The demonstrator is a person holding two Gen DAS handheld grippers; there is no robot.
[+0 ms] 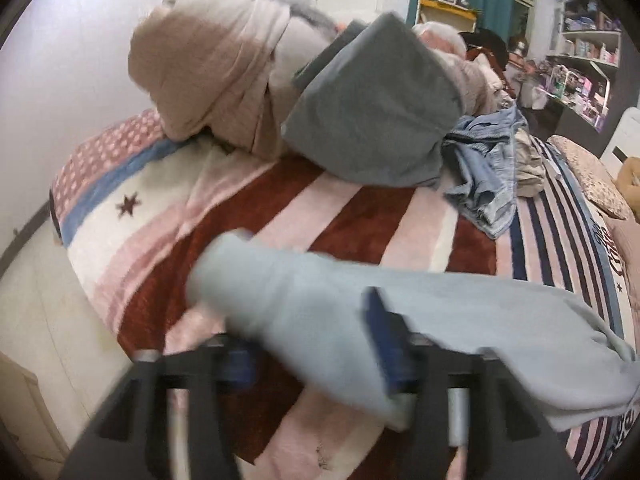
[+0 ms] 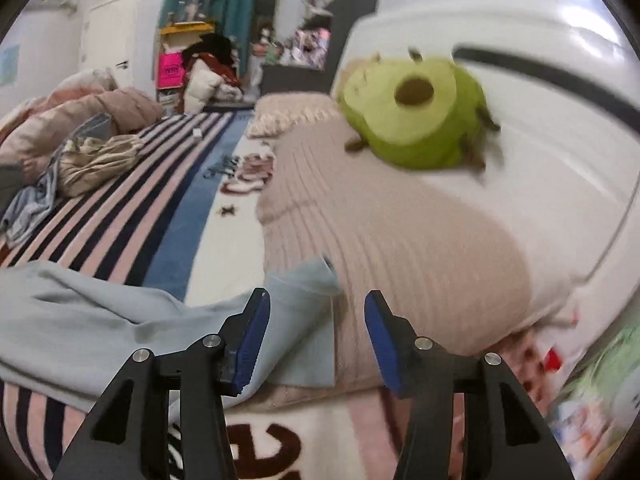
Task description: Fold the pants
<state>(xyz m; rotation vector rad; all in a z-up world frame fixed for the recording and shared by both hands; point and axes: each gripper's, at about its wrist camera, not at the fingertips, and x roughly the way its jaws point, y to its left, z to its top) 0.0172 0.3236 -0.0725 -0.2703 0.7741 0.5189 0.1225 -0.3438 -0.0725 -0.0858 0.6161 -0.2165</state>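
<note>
Our left gripper (image 1: 312,344) has its blue-padded fingers (image 1: 386,344) spread apart with a fold of the light blue pants (image 1: 460,300) draped between them; the near pad is buried under cloth and motion blur, so we cannot tell whether either pad presses the fabric. Our right gripper (image 2: 316,336) stands wide open, its left finger (image 2: 252,340) lying against the pants leg (image 2: 120,328) and the right one clear of it, over the ribbed beige pillow (image 2: 400,248). The pants lie stretched across the striped blanket (image 1: 360,216), one cuff resting up on that pillow's edge in the right view. The left view alone shows the grey folded cloth (image 1: 376,104), the beige bundle (image 1: 208,64) and the crumpled denim (image 1: 484,168) at the far side of the bed; the right view alone shows the green plush toy (image 2: 416,116) against the white headboard (image 2: 520,60), both smeared by blur.
</note>
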